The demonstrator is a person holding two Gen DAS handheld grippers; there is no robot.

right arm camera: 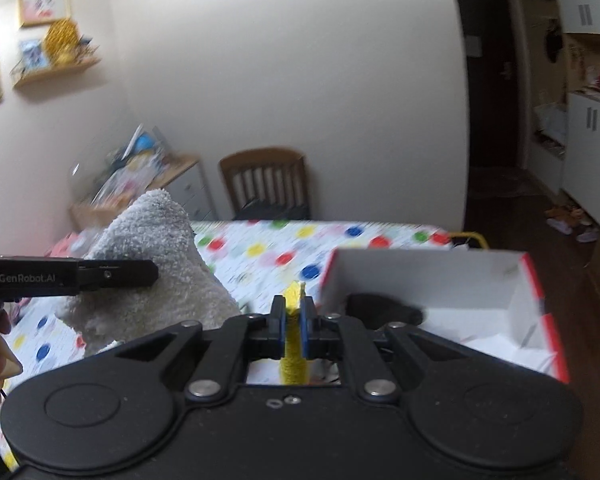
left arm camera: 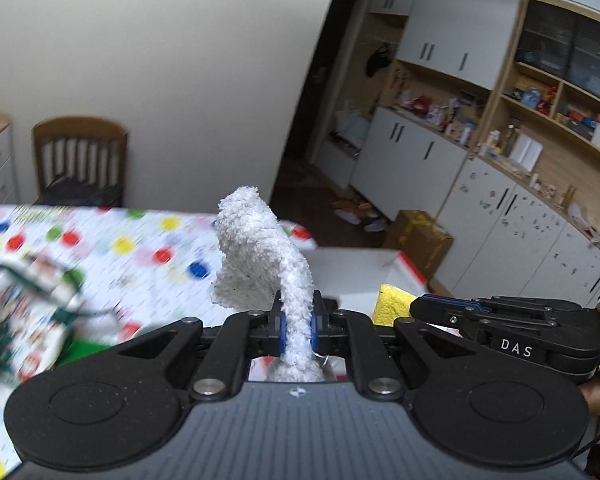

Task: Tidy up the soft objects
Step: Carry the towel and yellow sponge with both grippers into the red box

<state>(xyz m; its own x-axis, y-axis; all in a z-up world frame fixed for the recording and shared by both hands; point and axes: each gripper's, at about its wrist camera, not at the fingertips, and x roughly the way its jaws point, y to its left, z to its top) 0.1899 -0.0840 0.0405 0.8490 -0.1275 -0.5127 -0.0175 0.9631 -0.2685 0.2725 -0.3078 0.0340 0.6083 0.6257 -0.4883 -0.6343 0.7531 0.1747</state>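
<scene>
The main risk I see is that one of the soft pieces slips out before it reaches the box. The left gripper (left arm camera: 296, 326) pinches only a narrow bunched strip of the white fluffy cloth (left arm camera: 256, 256), and most of that cloth stands free above and ahead of the jaws; a quick swing could drag the loose bulk sideways and pull the strip from between the pads. The right gripper (right arm camera: 293, 330) holds the yellow cloth (right arm camera: 294, 344) by a thin fold too, with only a small tip showing past the fingertips, so a light snag on the wall of the white box with the red edge (right arm camera: 428, 276) could strip it away. A second risk is a clash of the two tools: in the left wrist view the right gripper sits just beside the left one, and in the right wrist view the left gripper crosses near the white cloth, so crowding both over the box at once may knock them together or tangle the cloths. As for the jaws, both pairs stand almost closed, each clamped on its cloth with the blue pads pressing the fabric from both sides. Both cloths hang lifted above the spotted counter (right arm camera: 284, 248), the box lying just ahead to the right; a dark thing lies inside it, too blurred to name.
</scene>
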